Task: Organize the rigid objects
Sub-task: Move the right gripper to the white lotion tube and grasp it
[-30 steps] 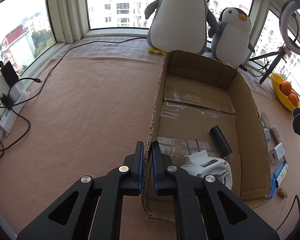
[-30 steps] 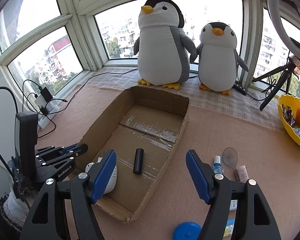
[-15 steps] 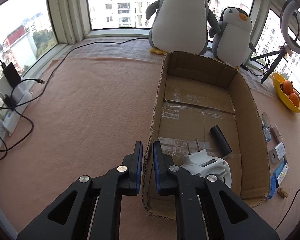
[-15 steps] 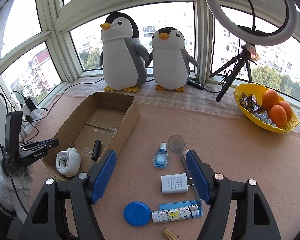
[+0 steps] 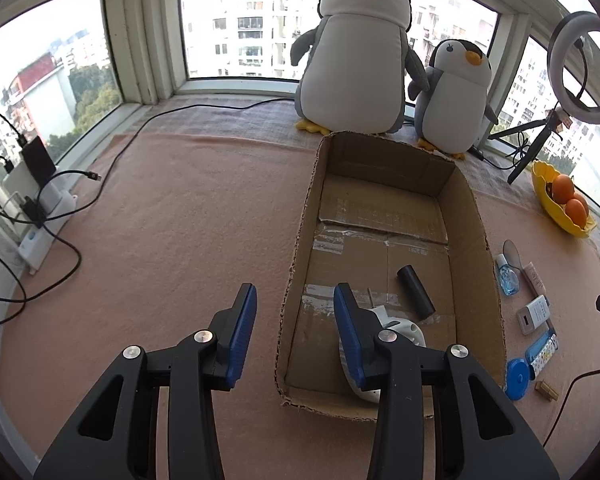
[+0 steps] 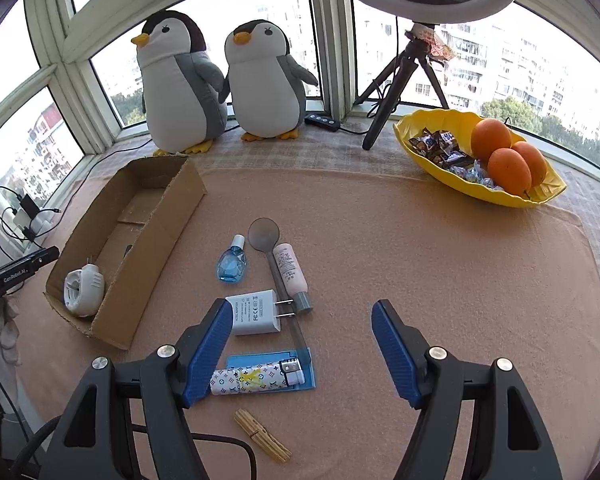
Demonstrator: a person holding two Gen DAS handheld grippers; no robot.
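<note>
The left gripper, jaws just opening and holding nothing, straddles the cardboard box wall, hiding part of the white plug device inside. Black cylinder lies there too — long axis diagonal. Right gripper — spread, empty — hovers near the white charger.

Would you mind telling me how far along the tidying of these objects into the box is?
Done: the white plug device and black cylinder lie in the cardboard box. In hand: nothing; the left gripper, its jaws just opened, straddles the box wall, and the right gripper hangs open. Left: charger, blue bottle, spoon, tube, lighter, clothespin.
</note>
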